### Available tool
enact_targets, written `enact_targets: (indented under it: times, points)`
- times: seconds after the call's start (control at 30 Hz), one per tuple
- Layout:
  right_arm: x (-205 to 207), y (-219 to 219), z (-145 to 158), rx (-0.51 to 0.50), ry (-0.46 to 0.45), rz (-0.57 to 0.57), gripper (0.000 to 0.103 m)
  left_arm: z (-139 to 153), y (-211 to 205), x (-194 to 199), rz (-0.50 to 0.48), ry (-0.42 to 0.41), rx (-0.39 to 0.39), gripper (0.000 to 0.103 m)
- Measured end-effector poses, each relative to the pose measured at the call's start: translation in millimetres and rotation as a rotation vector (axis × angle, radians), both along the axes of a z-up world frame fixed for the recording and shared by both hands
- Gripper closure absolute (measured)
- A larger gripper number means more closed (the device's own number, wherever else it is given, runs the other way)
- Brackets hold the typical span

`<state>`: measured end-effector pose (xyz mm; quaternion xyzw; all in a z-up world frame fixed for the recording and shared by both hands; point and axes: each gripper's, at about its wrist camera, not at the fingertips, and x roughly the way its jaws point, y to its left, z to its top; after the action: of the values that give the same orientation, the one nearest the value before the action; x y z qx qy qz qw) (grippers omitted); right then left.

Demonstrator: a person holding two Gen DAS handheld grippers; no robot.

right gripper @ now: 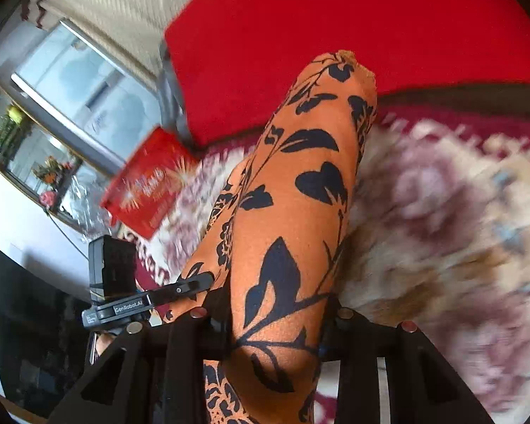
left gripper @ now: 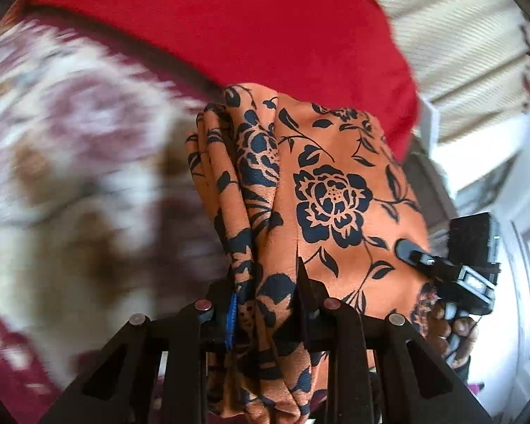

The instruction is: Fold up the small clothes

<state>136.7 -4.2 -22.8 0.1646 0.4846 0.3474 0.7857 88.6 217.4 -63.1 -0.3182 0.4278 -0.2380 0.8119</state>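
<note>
Above the patterned rug (left gripper: 70,148), both grippers have the same orange floral garment (left gripper: 335,194) bunched up between them, lifted clear of the rug so it can hang and be straightened for a fold; that is my reading of why it is held this high. The cloth is orange with dark navy roses and leaves, and it looks thin and slippery, the sort that slides out of a loose pinch.

The left gripper (left gripper: 265,304) is clamped on a gathered edge of the garment: several pleated layers run straight down between its 2 black fingers, and the rest fans away from it toward the red cushion (left gripper: 247,28) behind. In the same view the right gripper (left gripper: 417,254) shows at the garment's right side, its tip against the cloth, with a hand (left gripper: 452,332) gripping its handle below.

From the right wrist view the right gripper (right gripper: 272,318) is likewise closed on the cloth, which fills the gap between its fingers and rises as 1 thick twisted roll toward the cushion. The left gripper (right gripper: 190,284) bites the same roll just beside it, on the left.

A red printed packet (right gripper: 148,183) lies on the rug, left of the garment and well apart from it. The rug is blurred, so I cannot tell how far the hem hangs above it.
</note>
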Motion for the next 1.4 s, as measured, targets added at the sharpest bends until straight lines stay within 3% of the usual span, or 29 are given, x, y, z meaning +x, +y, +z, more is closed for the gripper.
enact_targets:
  times: [0.1, 0.2, 0.27, 0.33, 0.4, 0.53, 0.67, 0.7, 0.73, 0.77, 0.8, 0.9, 1.0, 1.07, 1.13, 1.17, 1.2, 1.23, 1.33, 1.4]
  points:
    - [1, -56, 12, 0.007, -0.009, -0.08, 0.068, 3, -51, 14, -0.058, -0.017, 0.031, 0.074]
    - [3, -113, -12, 0.03, 0.032, -0.175, 0.066, -27, -97, 32, -0.107, 0.076, 0.094, 0.073]
    - [7, -136, -40, 0.025, 0.075, -0.222, 0.062, -45, -108, 38, -0.111, 0.125, 0.134, 0.057]
    - [12, -158, -81, 0.042, 0.157, -0.28, 0.053, -47, -104, 33, -0.106, 0.103, 0.105, 0.045]
    - [9, -176, -103, 0.129, 0.188, -0.325, 0.043, -44, -93, 33, -0.107, 0.121, 0.097, 0.026]
    - [5, -188, -99, 0.238, 0.129, -0.327, 0.034, -46, -63, 43, -0.044, 0.117, 0.042, 0.024]
    - [24, -179, -110, 0.223, 0.179, -0.291, 0.034, -69, -70, 52, -0.098, 0.178, -0.006, 0.024]
    - [27, -174, -113, 0.225, 0.189, -0.273, 0.038, -71, -71, 54, -0.094, 0.179, -0.01, 0.025]
    - [29, -167, -113, 0.209, 0.173, -0.258, 0.051, -70, -70, 55, -0.085, 0.17, -0.021, 0.031]
    - [31, -165, -112, 0.189, 0.157, -0.252, 0.055, -65, -66, 57, -0.089, 0.141, -0.058, 0.065]
    - [33, -159, -106, 0.16, 0.141, -0.243, 0.061, -57, -64, 60, -0.116, 0.13, -0.065, 0.072]
    - [33, -148, -79, 0.064, 0.065, -0.214, 0.067, -33, -67, 59, -0.121, 0.043, -0.024, 0.077]
    - [37, -154, -49, 0.063, -0.004, -0.228, 0.068, -18, -75, 65, -0.118, -0.003, -0.053, 0.078]
    - [42, -164, -42, 0.076, -0.01, -0.238, 0.068, -28, -89, 72, -0.12, 0.019, -0.029, 0.078]
    - [53, -172, -58, 0.086, 0.07, -0.234, 0.067, -50, -93, 75, -0.102, 0.085, 0.029, 0.076]
    - [58, -174, -74, 0.089, 0.132, -0.234, 0.066, -57, -91, 76, -0.088, 0.108, 0.038, 0.066]
    - [61, -175, -95, 0.072, 0.196, -0.242, 0.057, -64, -87, 73, -0.073, 0.121, 0.034, 0.053]
    - [61, -175, -109, 0.066, 0.227, -0.251, 0.044, -65, -82, 69, -0.053, 0.124, 0.035, 0.051]
    - [48, -186, -117, 0.151, 0.209, -0.32, 0.035, -43, -65, 58, -0.01, 0.065, 0.086, 0.05]
    - [40, -187, -100, 0.061, 0.133, -0.351, 0.034, -25, -62, 61, -0.012, 0.007, 0.096, 0.05]
